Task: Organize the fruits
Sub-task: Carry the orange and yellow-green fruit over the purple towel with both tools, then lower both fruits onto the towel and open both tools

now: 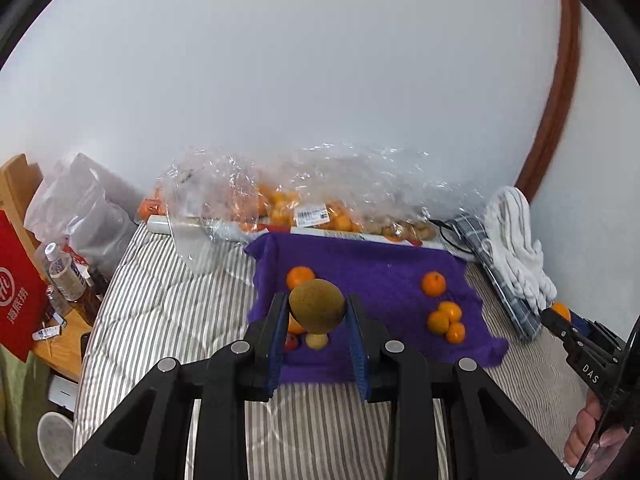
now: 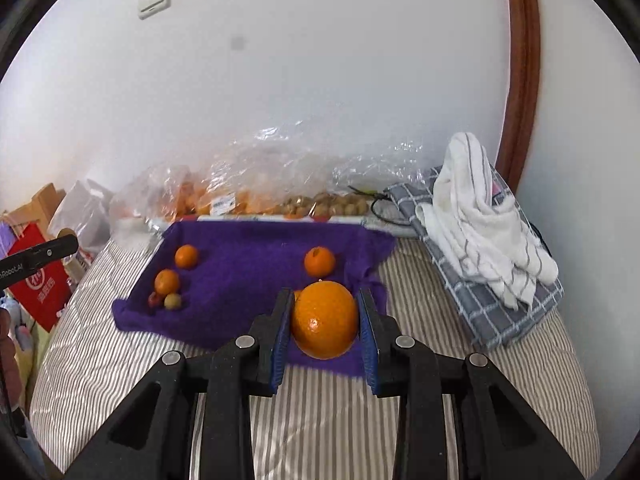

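Striped bedding (image 2: pixel 120 360) covers a bed against a white wall (image 2: pixel 320 80), with a purple cloth (image 2: pixel 248 276) spread across it. Left gripper (image 1: pixel 317 310): jaws closed on a brown-green kiwi (image 1: pixel 316 304), held above the cloth's near-left part. Right gripper (image 2: pixel 325 322): jaws closed on a large orange (image 2: pixel 325 320), held above the cloth's near-right edge. On the cloth: small oranges (image 2: pixel 187 256) in left and right clusters, apart. Behind the cloth: clear plastic bags (image 2: pixel 248 176) of fruit. Right of it: white towel (image 2: pixel 476 216) on grey checked fabric (image 2: pixel 504 308).
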The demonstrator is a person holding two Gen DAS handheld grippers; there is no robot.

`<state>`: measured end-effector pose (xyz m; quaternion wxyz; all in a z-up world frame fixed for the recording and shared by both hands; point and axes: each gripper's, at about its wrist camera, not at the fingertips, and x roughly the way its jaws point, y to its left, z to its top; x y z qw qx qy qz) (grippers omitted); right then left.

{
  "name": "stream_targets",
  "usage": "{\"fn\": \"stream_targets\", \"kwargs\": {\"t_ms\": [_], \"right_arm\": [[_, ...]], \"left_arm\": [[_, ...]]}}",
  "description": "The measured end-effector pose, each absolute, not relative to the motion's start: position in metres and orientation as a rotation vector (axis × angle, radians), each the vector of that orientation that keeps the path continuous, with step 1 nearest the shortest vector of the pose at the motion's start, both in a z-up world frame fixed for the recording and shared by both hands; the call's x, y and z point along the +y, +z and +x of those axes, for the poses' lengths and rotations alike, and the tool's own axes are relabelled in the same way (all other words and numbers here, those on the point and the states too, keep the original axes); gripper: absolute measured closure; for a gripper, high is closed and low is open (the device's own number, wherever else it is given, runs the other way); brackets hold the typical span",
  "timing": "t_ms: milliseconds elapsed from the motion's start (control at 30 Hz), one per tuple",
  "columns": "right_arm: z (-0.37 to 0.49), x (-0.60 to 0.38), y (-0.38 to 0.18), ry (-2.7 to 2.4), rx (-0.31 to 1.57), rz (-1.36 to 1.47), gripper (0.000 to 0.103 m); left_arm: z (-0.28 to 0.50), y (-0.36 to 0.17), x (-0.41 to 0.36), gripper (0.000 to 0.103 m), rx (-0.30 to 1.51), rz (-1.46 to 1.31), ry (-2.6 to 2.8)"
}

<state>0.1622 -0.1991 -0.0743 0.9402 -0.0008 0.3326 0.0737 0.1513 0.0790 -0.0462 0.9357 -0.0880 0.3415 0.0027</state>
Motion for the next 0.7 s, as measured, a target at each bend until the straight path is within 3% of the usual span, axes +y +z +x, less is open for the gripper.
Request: {"fn": "stream_targets", "kwargs": {"t_ms": [267,700], "right_arm": [[0.218,-0.180,-0.089,0.186,0.699,-0.012,0.072],[0.305,-0.141,-0.174,0.223,0.862,-0.080,0.072]], "left_arm": [[0.190,-0.067,0.103,0.076,0.748,-0.199,0.031],[0.236,-0.118,0.123,0.076,0.860,-0.216,0.027]]}}
